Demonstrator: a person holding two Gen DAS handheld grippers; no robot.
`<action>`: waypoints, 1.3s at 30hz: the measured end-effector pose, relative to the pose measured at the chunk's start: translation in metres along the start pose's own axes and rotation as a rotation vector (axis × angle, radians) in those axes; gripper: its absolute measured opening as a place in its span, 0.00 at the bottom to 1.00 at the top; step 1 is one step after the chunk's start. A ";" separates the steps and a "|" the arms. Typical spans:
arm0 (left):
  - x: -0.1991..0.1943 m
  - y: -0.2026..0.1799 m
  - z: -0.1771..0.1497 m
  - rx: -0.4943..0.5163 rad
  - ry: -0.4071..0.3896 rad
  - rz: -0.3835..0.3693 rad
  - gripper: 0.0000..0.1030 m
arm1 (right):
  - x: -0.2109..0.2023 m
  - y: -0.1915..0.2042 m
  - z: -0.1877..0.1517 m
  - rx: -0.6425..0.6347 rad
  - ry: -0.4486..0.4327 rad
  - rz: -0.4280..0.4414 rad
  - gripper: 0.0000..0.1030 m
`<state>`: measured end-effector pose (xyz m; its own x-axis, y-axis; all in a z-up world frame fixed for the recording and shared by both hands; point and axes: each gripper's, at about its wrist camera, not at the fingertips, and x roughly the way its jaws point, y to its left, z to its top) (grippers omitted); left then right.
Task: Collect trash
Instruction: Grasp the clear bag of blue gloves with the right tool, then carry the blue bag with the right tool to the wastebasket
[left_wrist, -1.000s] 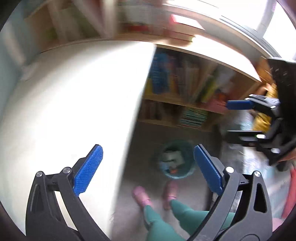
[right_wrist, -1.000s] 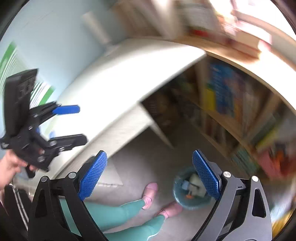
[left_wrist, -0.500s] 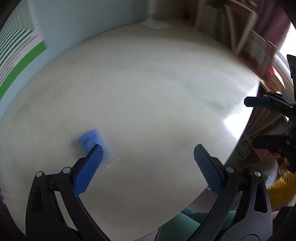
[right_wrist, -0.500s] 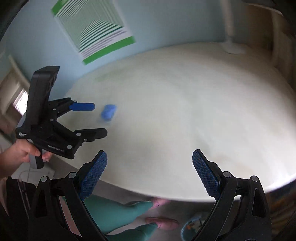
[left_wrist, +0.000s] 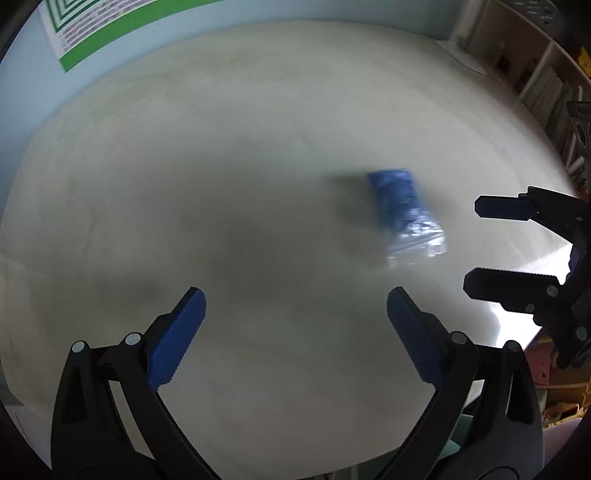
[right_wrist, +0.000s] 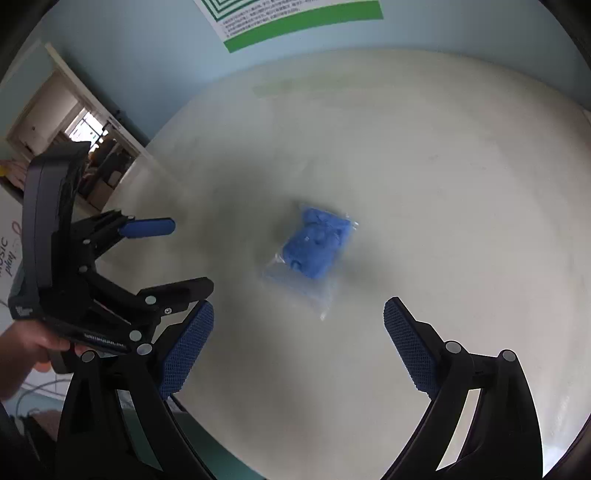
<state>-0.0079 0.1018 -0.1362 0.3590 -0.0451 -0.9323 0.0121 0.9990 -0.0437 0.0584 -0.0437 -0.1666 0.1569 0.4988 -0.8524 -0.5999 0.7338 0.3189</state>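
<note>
- On the pale round table (right_wrist: 443, 155), a clear plastic bag of blue material (right_wrist: 316, 247) lies flat near the middle, touching neither gripper.
- Left gripper (left_wrist: 295, 321): jaws spread wide, empty, above the tabletop. In the left wrist view, the bag appears blurred, ahead and to the right of the blue pads (left_wrist: 177, 332).
- Right gripper (right_wrist: 297, 339): jaws spread wide, empty. In the right wrist view, the bag lies ahead, between the lines of the two fingers and apart from both pads.
- In the right wrist view, the left gripper stands at the left edge of the table, held by a hand (right_wrist: 22, 350), jaws pointed toward the bag.
- A green-and-white poster (right_wrist: 295, 22) hangs on the light blue wall (right_wrist: 147, 55) behind the table.
- A doorway (right_wrist: 74, 125) shows at far left; shelving (left_wrist: 535, 74) stands at right.
</note>
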 end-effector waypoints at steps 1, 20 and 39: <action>0.003 0.006 0.000 -0.014 0.004 0.004 0.93 | 0.006 0.002 0.004 0.006 0.006 -0.012 0.89; 0.026 0.008 0.009 -0.022 0.001 -0.007 0.93 | 0.025 0.005 0.007 0.006 -0.018 -0.168 0.37; 0.010 -0.222 0.050 0.558 -0.048 -0.277 0.93 | -0.167 -0.100 -0.172 0.478 -0.260 -0.423 0.37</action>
<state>0.0398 -0.1203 -0.1179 0.3142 -0.3156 -0.8954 0.5921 0.8024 -0.0751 -0.0430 -0.2797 -0.1273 0.5201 0.1753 -0.8359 -0.0433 0.9829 0.1792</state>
